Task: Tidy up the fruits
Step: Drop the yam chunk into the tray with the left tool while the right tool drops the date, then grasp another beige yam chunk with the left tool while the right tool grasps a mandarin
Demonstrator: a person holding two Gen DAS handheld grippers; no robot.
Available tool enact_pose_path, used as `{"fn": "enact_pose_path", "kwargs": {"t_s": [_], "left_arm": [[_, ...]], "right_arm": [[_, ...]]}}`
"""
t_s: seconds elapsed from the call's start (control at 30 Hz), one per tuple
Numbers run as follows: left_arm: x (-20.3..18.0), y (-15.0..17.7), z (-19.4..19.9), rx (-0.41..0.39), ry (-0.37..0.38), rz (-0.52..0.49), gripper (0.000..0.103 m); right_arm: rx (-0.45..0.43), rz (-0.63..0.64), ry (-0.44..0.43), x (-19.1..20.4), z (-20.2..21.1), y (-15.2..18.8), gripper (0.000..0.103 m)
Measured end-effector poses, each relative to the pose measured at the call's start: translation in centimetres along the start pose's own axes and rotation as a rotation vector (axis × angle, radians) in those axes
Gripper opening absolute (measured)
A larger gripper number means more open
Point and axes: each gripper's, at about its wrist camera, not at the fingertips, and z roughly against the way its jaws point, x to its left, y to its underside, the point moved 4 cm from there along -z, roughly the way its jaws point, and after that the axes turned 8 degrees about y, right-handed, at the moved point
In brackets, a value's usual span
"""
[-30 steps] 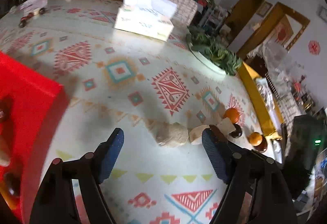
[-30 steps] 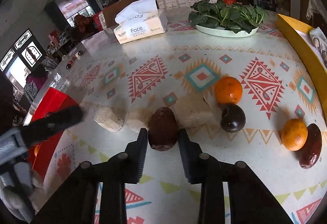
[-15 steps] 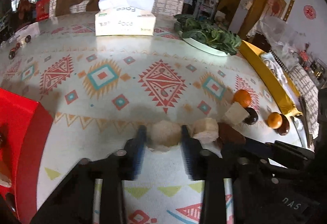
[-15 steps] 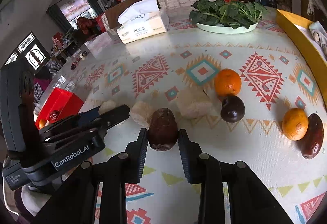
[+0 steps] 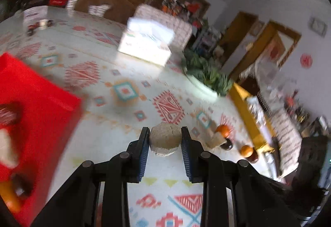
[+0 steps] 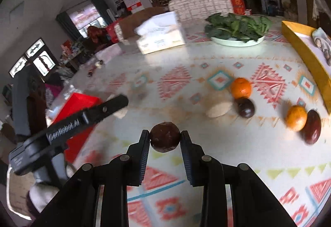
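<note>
Pale beige rough-skinned fruit (image 5: 164,138): round, flattened underneath, clamped between both pads of the left claw (image 5: 164,140), raised clear of the bench (image 5: 132,73). Dark brown round fruit (image 6: 164,139): clamped between both pads of the right claw (image 6: 164,141), likewise raised above the bench. Remaining on the bench: orange (image 6: 241,88) touching dark purple round fruit (image 6: 245,108), pale beige piece (image 6: 219,110) just beside these; second orange (image 6: 296,117) touching dark red oblong fruit (image 6: 312,129), nearer the yellow tray (image 6: 304,55). Red bin (image 5: 35,102) at the left bench edge, contents blurred.
</note>
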Motion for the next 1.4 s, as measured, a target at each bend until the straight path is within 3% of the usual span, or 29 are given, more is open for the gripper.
{"fn": "enact_pose_path", "kwargs": {"t_s": [0.07,0.17,0.33,0.43,0.6,0.73,0.83,0.9,1.1,1.27,1.4], "left_arm": [[1.0,0.3,3.2,-0.038,0.002,0.032,0.029],[3.7,0.7,8.7,-0.109,-0.064,0.066,0.029],[10.0,1.8,14.9,-0.159,-0.293,0.142,0.029],[12.9,2.5,16.2,-0.155,-0.37,0.186,0.029],[14.3,3.1,16.2,-0.129,-0.384,0.207,0.029],[14.4,3.5,16.8,-0.135,-0.373,0.212,0.039],[13.9,3.4,17.8,-0.162,-0.372,0.212,0.045],[13.6,3.1,18.5,-0.179,-0.374,0.21,0.051],[12.4,2.7,20.4,-0.227,-0.369,0.2,0.059],[10.8,2.7,20.2,-0.215,-0.352,0.175,0.06],[8.9,2.9,18.9,-0.182,-0.328,0.148,0.062]], "right_arm": [[-0.006,0.031,0.001,1.6,0.5,0.0,0.033],[-0.002,0.069,-0.034,4.6,0.7,-0.2,0.033],[0.03,0.159,-0.129,11.4,-0.5,-0.2,0.033],[0.066,0.214,-0.165,15.5,-2.1,0.0,0.033],[0.116,0.285,-0.178,20.1,-4.9,0.3,0.033],[0.179,0.29,-0.158,21.6,-8.0,-0.1,0.033],[0.226,0.251,-0.15,21.6,-9.8,-0.4,0.034],[0.232,0.226,-0.152,21.5,-10.5,-0.9,0.041],[0.147,0.172,-0.16,20.0,-8.2,-2.5,0.055],[0.086,0.142,-0.122,15.5,-5.0,-2.6,0.061],[0.059,0.082,-0.065,9.4,-2.4,-2.1,0.062]]}}
